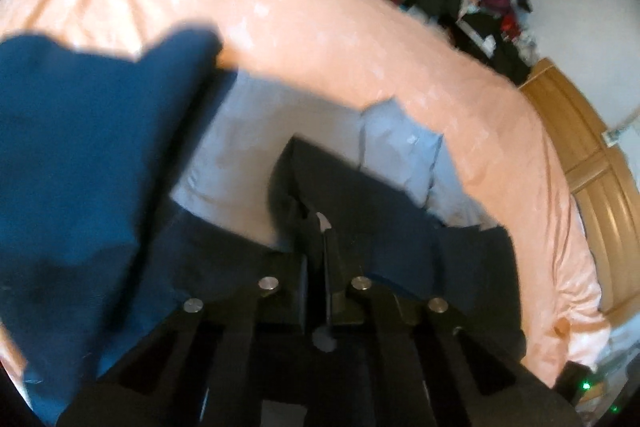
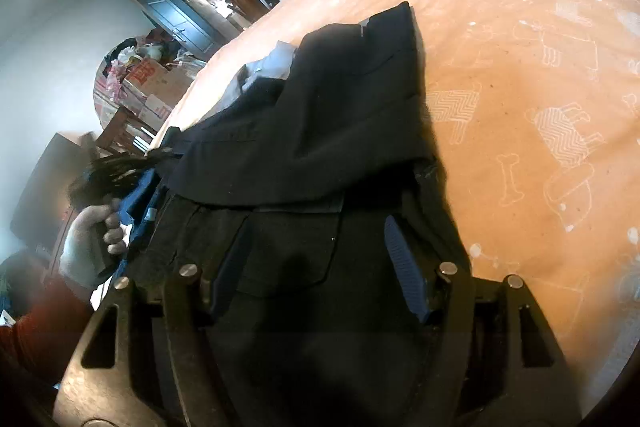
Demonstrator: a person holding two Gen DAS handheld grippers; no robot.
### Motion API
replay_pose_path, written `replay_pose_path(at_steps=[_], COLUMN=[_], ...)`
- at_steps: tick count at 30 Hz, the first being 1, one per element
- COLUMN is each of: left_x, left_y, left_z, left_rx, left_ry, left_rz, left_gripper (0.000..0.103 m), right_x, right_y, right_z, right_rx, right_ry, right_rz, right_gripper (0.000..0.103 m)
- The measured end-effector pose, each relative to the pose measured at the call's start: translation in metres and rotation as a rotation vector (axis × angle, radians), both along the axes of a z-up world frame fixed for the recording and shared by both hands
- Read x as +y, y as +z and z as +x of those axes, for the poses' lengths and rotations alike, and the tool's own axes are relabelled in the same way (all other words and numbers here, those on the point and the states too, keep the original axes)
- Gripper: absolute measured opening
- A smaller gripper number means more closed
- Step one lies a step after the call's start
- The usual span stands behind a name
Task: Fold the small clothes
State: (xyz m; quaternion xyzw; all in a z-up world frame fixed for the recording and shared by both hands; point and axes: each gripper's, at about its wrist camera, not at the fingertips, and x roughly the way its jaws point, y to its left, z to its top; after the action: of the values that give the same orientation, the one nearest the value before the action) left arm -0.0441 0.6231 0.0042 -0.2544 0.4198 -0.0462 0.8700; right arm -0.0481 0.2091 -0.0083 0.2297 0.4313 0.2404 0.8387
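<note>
Folding partway through, by the look of it – not finished. Dark garment (image 2: 320,131) spread on the peach bedsheet (image 2: 520,27), with one upper layer already lying doubled over the lower part, its edge slanting across rather than square. Left gripper (image 1: 318,223) clamped tight, jaws together on a fold of that dark cloth, though blurred enough that the exact bite cannot be made out. Right gripper (image 2: 316,227) spread wide, blue ribbed pads (image 2: 404,267) set on either side of a pocket panel, gripping nothing; touching the cloth or just above it, hard to say. Gloved hand (image 2: 84,243) at the far edge of the right wrist view, wrapped round a handle. Beyond the dark piece, a light-blue garment (image 1: 248,131) lying flat and apparently folded – probably counted as done. Closer in the left wrist view, a blue garment (image 1: 80,147), loose and rumpled, likely waiting its turn. Left to do, as a guess: squaring the current fold, one more fold across, then the blue piece.
</note>
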Motion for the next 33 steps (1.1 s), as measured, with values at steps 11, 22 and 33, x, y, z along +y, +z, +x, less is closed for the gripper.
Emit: replay_pose_path(at_steps=[11,22,33], left_x=[0.039,0.024,0.155], left_y=[-0.025,-0.024,0.011], left_z=[-0.034,-0.047,-0.129], left_rx=[0.033,0.023,-0.021], left_ry=[0.044,-0.028,0.204], left_rz=[-0.015,-0.003,0.001], left_gripper=[0.005,0.030,0.047], right_x=[0.009,0.009,0.019], right_y=[0.011,0.006,0.044], right_z=[-0.001,0.079,0.038], right_rx=[0.019,0.053,-0.037], right_ry=[0.003,-0.101,-0.087], right_rz=[-0.041,-0.252,-0.268], right_gripper=[0.071,0.051,0.060])
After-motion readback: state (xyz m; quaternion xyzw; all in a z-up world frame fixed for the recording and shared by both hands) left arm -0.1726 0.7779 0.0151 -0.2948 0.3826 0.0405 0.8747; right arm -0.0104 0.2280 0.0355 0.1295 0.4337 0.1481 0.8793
